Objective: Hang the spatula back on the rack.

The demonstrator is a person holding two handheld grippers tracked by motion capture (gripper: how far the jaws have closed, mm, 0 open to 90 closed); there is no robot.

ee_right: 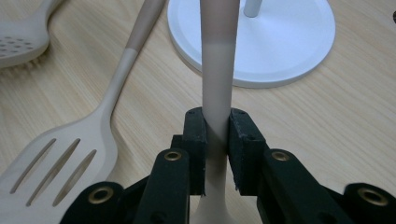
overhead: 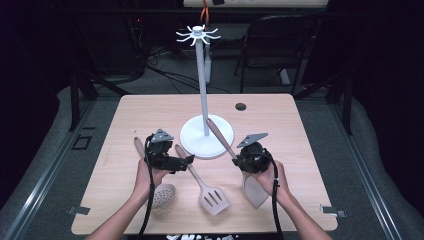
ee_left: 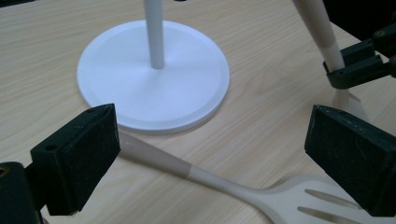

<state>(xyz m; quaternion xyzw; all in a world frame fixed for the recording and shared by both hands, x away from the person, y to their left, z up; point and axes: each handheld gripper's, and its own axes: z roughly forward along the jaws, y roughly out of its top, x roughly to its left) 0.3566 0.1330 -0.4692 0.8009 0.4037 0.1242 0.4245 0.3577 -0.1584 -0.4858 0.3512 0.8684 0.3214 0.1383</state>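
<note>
Jaws of the right gripper (ee_right: 217,140) are clamped on the neck of a spatula (overhead: 252,190), just above its blade, so the long handle (ee_right: 217,56) sticks out ahead of them, tilted up toward the white stand (overhead: 206,135). Gripping low like this likely leaves the handle's far end free to be lifted to the hooks (overhead: 198,35) atop the pole. Jaws of the left gripper (ee_left: 210,149) stand wide apart and hold nothing; between and just below them lies the slotted turner (ee_left: 261,191), its handle running back to the stand's base (ee_left: 187,79) ahead. A perforated spoon (ee_right: 21,37) lies off to the right gripper's left, beyond the turner.
</note>
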